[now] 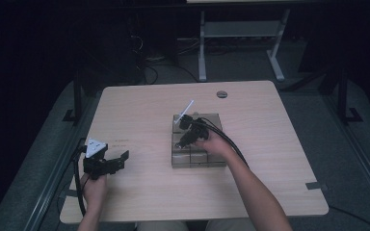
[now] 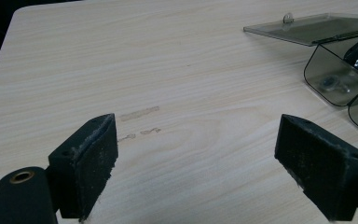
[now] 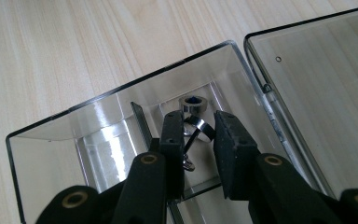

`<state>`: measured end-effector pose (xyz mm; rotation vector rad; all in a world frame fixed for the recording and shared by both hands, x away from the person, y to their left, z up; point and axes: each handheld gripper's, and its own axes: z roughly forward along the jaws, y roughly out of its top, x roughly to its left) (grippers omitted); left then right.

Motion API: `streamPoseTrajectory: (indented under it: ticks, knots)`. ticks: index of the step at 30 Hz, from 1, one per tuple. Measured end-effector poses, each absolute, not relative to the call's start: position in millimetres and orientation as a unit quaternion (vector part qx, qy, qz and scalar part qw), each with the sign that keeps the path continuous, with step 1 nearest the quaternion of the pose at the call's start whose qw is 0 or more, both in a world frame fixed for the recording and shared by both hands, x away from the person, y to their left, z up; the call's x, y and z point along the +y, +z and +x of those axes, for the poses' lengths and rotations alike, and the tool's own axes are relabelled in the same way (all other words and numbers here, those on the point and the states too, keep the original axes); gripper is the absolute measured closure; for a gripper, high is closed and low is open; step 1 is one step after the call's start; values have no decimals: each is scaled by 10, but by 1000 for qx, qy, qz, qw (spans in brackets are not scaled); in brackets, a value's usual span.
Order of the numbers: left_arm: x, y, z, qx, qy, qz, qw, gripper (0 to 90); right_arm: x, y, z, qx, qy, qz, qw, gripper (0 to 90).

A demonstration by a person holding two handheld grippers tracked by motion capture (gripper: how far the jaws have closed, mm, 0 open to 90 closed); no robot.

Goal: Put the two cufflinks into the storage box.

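The right gripper [image 3: 198,135] is reaching into the clear compartment box [image 3: 51,130] at frame centre, jaws narrowing around a metal ring [image 3: 199,128], likely to lift it. The left gripper [image 2: 196,172] is idling with jaws spread over the bare surface [image 2: 168,70].

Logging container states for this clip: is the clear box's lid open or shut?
Open. The lid lies swung back beside the clear box, and the right tool reaches into the uncovered compartment around a metal ring.

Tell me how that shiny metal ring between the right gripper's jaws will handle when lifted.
The metal ring looks polished, so probably slippery against the pads. It is small and round, so if dropped it would likely roll inside the clear box. The right gripper seems not fully closed on it yet.
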<state>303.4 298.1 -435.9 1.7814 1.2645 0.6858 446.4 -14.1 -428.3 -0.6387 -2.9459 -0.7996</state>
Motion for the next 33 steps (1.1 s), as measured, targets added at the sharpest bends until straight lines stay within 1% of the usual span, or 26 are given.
streamPoseTrajectory:
  ticks: [18, 33]
  knots:
    - [2972, -4359, 3035, 503, 273, 709, 412, 129, -183, -4232, 4448, -943, -265, -202, 4, 732]
    - [2962, -4358, 3037, 501, 273, 712, 409, 129, -371, -4019, 4397, -934, -291, -207, -5, 699]
